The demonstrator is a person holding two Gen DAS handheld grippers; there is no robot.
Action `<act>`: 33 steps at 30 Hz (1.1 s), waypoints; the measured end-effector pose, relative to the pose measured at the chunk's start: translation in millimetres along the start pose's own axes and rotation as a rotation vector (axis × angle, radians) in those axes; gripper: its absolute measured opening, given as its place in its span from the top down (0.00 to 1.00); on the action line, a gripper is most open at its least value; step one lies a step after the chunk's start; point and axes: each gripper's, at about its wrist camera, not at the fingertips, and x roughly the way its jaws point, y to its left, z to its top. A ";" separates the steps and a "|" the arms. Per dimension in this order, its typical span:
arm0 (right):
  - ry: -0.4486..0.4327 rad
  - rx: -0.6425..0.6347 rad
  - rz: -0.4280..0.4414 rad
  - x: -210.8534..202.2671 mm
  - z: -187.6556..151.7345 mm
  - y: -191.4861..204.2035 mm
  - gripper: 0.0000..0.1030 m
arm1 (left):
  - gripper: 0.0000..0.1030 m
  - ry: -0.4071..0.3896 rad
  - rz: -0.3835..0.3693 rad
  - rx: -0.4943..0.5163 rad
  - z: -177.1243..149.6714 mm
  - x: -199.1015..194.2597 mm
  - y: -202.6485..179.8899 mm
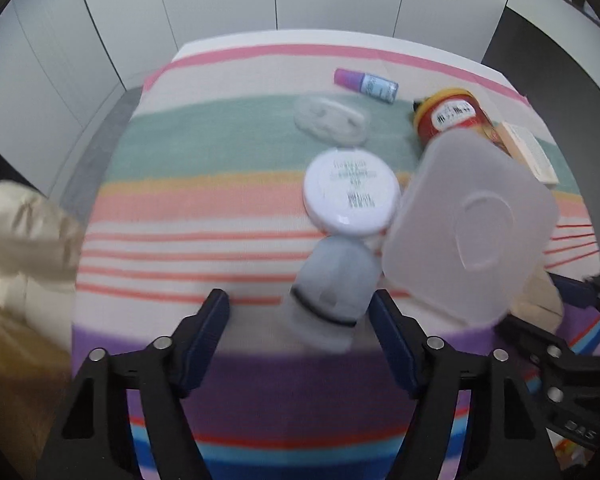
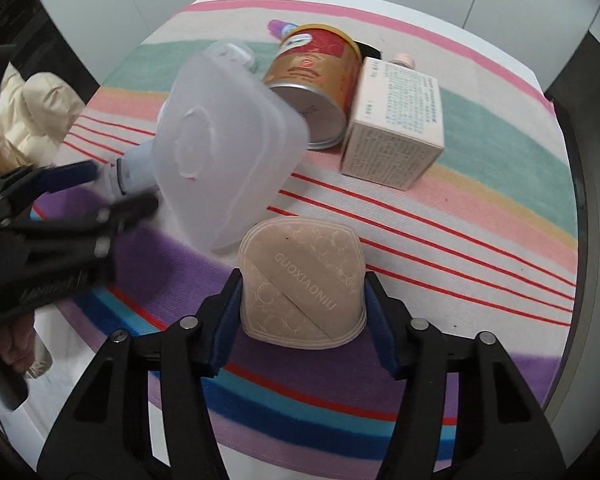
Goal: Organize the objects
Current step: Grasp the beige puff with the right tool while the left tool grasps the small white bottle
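Note:
A pale grey-blue bottle (image 1: 332,288) lies on its side on the striped cloth (image 1: 180,220). It sits between the fingers of my left gripper (image 1: 300,312), close to the right finger, with a clear gap to the left finger, so this gripper is open. In the right wrist view the same bottle (image 2: 136,164) shows between those fingers. A tan powder puff (image 2: 300,276) marked GUOXIAONIU stands between the pads of my right gripper (image 2: 303,312), and both pads press on its edges. A translucent plastic box (image 1: 472,232) (image 2: 228,136) leans tilted just beyond both grippers.
A white round jar (image 1: 352,192), a clear plastic piece (image 1: 332,120), a small purple-capped bottle (image 1: 366,85), a red and gold can (image 2: 316,80) on its side and a pale carton (image 2: 396,120) lie further back. A cream jacket (image 1: 24,236) sits off the table's left edge.

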 end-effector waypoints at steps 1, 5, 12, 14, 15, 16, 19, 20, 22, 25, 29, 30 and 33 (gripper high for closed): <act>0.005 0.006 -0.001 -0.7 0.5 -2.0 0.43 | 0.32 0.004 -0.007 0.004 3.2 1.0 -0.8; 0.002 0.015 -0.009 -12.2 -0.4 -10.1 0.43 | 0.64 0.035 -0.009 0.005 10.0 -1.6 -6.0; -0.004 0.036 -0.003 -38.0 -10.2 -24.0 0.43 | 0.65 0.108 -0.038 -0.041 -5.7 -14.2 -16.6; -0.017 0.029 -0.008 -45.6 -12.4 -23.5 0.43 | 0.65 0.126 -0.031 -0.051 -10.7 -22.4 -18.7; -0.025 0.027 -0.013 -51.5 -13.1 -22.2 0.43 | 0.65 0.135 -0.043 -0.067 -12.3 -27.0 -18.7; -0.031 0.026 -0.014 -56.0 -13.7 -21.6 0.43 | 0.65 0.135 -0.060 -0.084 -14.0 -33.1 -18.0; -0.054 0.026 -0.009 -74.2 -14.6 -17.5 0.43 | 0.65 0.117 -0.056 -0.113 -17.6 -57.2 -15.5; -0.066 0.021 -0.010 -83.7 -15.4 -15.8 0.43 | 0.65 0.113 -0.060 -0.125 -18.4 -63.6 -14.0; -0.079 0.015 -0.006 -94.6 -16.2 -11.4 0.43 | 0.65 0.097 -0.062 -0.143 -20.3 -79.3 -11.6; -0.108 -0.004 -0.005 -116.0 -19.6 -5.7 0.43 | 0.65 0.055 -0.066 -0.160 -23.1 -107.9 -8.7; -0.130 -0.021 -0.019 -143.9 -26.5 -1.8 0.43 | 0.65 -0.003 -0.078 -0.193 -27.5 -145.3 -7.3; -0.135 -0.021 -0.018 -149.1 -27.7 -1.9 0.43 | 0.65 -0.015 -0.080 -0.195 -28.3 -152.7 -8.5; -0.152 -0.028 -0.018 -167.9 -30.9 1.6 0.43 | 0.65 -0.062 -0.092 -0.188 -34.5 -177.6 -13.1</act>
